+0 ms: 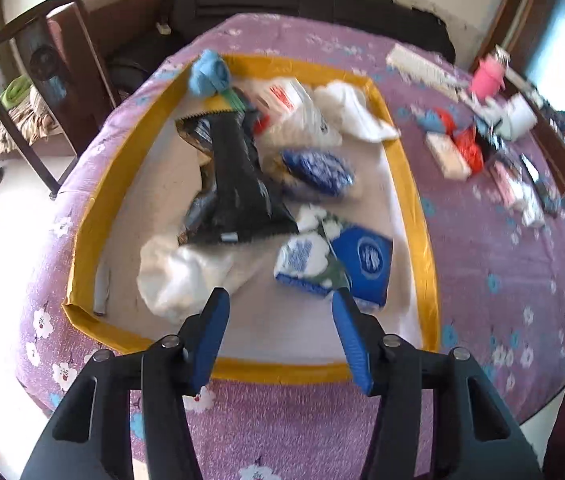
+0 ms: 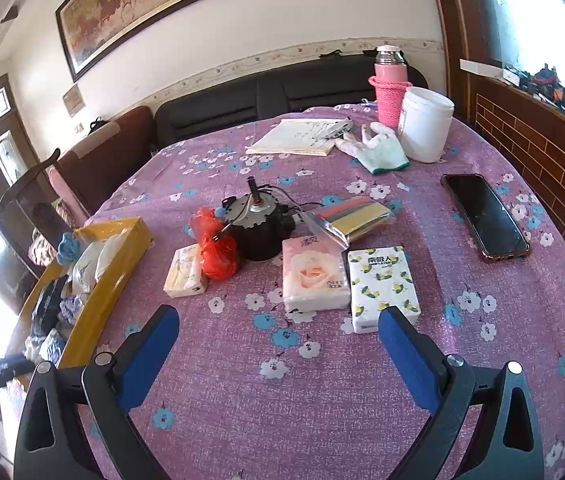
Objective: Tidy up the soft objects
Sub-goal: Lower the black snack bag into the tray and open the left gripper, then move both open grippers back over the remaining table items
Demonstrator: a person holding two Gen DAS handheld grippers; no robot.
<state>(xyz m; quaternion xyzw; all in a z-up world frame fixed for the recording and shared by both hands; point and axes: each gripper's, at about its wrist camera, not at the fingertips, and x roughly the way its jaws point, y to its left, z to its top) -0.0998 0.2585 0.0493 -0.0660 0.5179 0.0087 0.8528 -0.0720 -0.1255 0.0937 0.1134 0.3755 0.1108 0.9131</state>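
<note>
My left gripper point(image 1: 280, 300) is open and empty above the near end of a yellow-rimmed box point(image 1: 414, 200). In the box lie a black foil bag point(image 1: 238, 176), blue tissue packs point(image 1: 366, 260), a white cloth point(image 1: 190, 276), white plastic bags point(image 1: 294, 108) and a blue cloth ball point(image 1: 208, 74). My right gripper point(image 2: 278, 320) is open and empty over the purple tablecloth. Just ahead of it lie a pink rose tissue pack point(image 2: 314, 276), a lemon-print tissue pack point(image 2: 384, 286), a small cream tissue pack point(image 2: 184, 270) and a red plastic bag point(image 2: 216, 250). The box shows at the left in the right wrist view point(image 2: 110, 280).
A black motor point(image 2: 260, 226), a bag of coloured sheets point(image 2: 350, 216), a phone point(image 2: 486, 216), a white glove point(image 2: 378, 148), a white tub point(image 2: 424, 124), a pink flask point(image 2: 390, 88) and papers point(image 2: 298, 138) sit on the round table. A sofa point(image 2: 282, 92) and chairs stand behind.
</note>
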